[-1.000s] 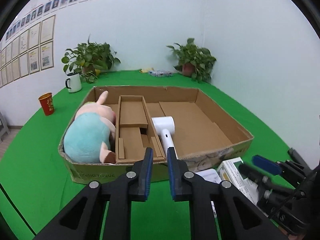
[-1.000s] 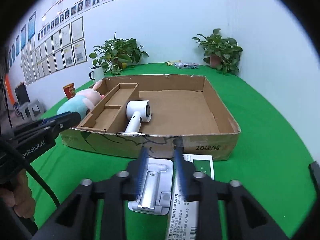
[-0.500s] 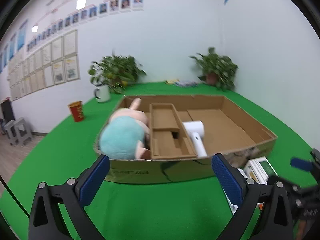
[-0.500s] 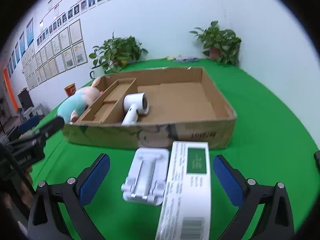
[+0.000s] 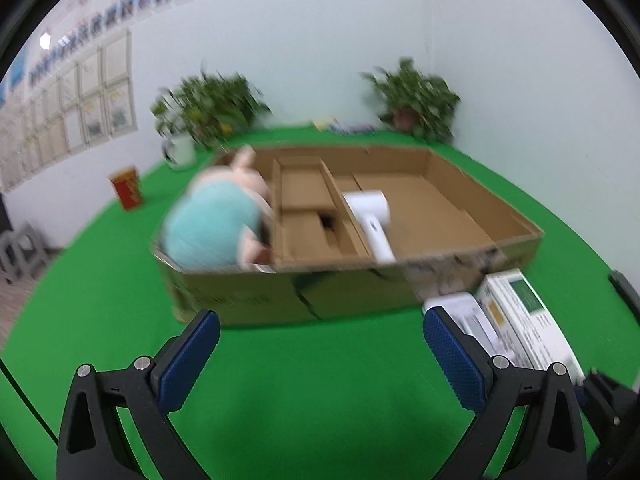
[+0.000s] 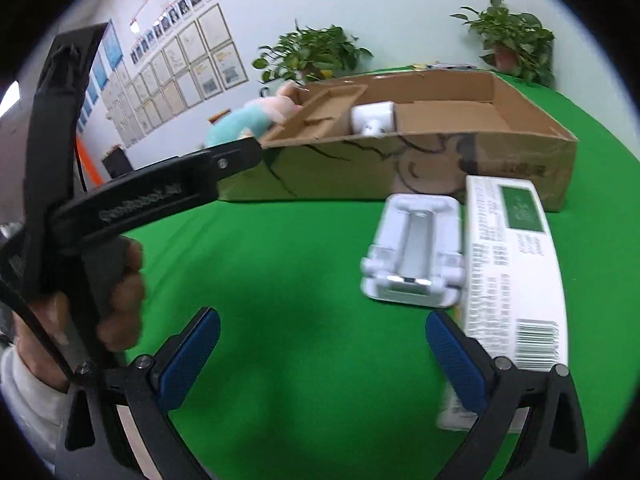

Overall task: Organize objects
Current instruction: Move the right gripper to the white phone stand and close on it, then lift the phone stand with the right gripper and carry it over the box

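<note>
we've got the plush (image 5: 212,224) and dryer (image 5: 370,216) inside the cardboard box (image 5: 360,288), stand (image 6: 416,248) and carton (image 6: 512,268) just in front of it.

Both claws are matte black plastic with triangular cut-outs and round silver screws at the finger joints. Left claw (image 5: 320,356): blue ribbed pads (image 5: 452,356) inside each finger. Right claw (image 6: 322,356): the same blue pads (image 6: 188,354). Embossed lettering on the left claw's arm, not legible. A black cable runs by the hand (image 6: 120,292); white sleeve (image 6: 24,396) at the wrist.
</note>
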